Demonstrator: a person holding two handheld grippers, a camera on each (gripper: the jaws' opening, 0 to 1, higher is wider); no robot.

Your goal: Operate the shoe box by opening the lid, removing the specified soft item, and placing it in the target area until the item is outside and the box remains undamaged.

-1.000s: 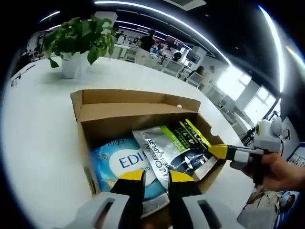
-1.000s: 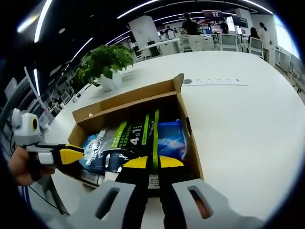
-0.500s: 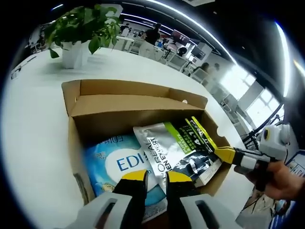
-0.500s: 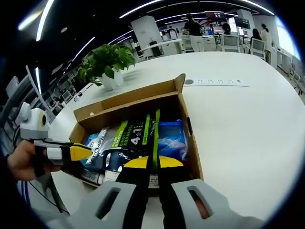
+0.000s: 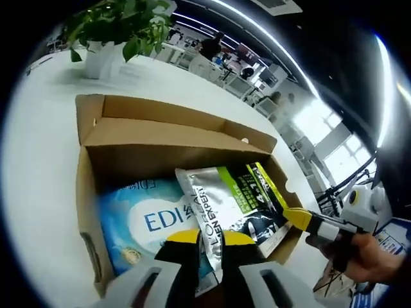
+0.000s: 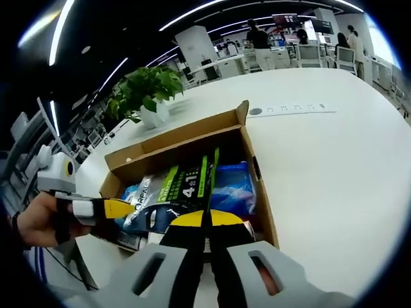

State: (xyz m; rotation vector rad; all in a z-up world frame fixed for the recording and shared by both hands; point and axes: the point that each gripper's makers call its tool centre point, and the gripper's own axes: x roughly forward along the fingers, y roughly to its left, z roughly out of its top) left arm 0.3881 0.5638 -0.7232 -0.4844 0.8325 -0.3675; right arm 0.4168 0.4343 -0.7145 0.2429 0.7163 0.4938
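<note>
The open cardboard shoe box [image 5: 160, 138] [image 6: 186, 138] lies on a white table. A blue pack [image 5: 151, 221] [image 6: 231, 186] lies flat in it. Over that pack rests a silver, green and black pouch [image 5: 231, 199] [image 6: 180, 186]. My left gripper [image 5: 210, 239] is at the pouch's near edge, its jaws a narrow gap apart with that edge between them. Its yellow tip [image 6: 122, 208] reaches in at the box's left side. My right gripper [image 6: 204, 219] is shut on the pouch's opposite edge, and its tip [image 5: 294, 215] meets the pouch's corner.
A potted plant [image 5: 112, 25] [image 6: 144, 90] stands on the table beyond the box. Bare white tabletop [image 6: 321, 160] spreads to the right of the box. A hand [image 5: 359, 256] [image 6: 38, 221] holds each gripper. Desks, chairs and people fill the far background.
The left gripper has come closer over the box and its jaws have narrowed around the pouch's edge. The right gripper has stayed shut on the pouch.
</note>
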